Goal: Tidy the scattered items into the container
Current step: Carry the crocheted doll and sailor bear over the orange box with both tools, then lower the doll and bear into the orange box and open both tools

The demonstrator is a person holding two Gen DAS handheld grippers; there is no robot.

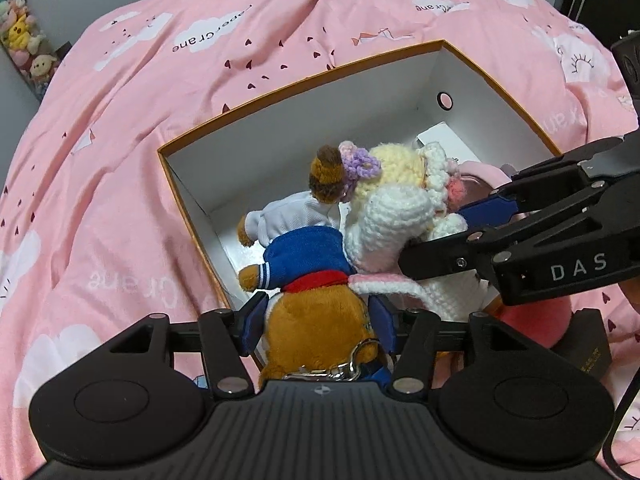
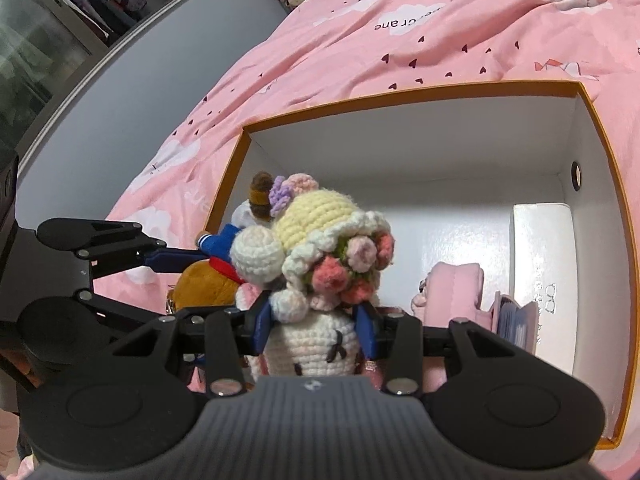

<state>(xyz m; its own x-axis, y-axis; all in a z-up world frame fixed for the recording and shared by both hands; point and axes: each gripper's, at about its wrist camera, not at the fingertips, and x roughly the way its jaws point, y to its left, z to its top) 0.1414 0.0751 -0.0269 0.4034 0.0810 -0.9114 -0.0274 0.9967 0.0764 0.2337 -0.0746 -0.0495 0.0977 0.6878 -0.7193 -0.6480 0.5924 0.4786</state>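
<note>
An open white box with an orange rim (image 1: 304,80) (image 2: 400,92) lies on the pink bed. My left gripper (image 1: 318,328) is shut on a brown plush bear in a blue and white top (image 1: 312,332), held over the box's near left part; the bear also shows in the right wrist view (image 2: 204,282). My right gripper (image 2: 318,326) is shut on a white and yellow crochet doll with flowers (image 2: 316,240), held right beside the bear and touching it. The doll (image 1: 392,216) and the right gripper (image 1: 452,240) also show in the left wrist view.
Inside the box at the right lie a pink pouch (image 2: 456,284), a white flat case (image 2: 544,264) and a small pink card holder (image 2: 516,320). The pink duvet (image 1: 160,120) surrounds the box. Plush toys (image 1: 20,44) line a shelf by the grey wall.
</note>
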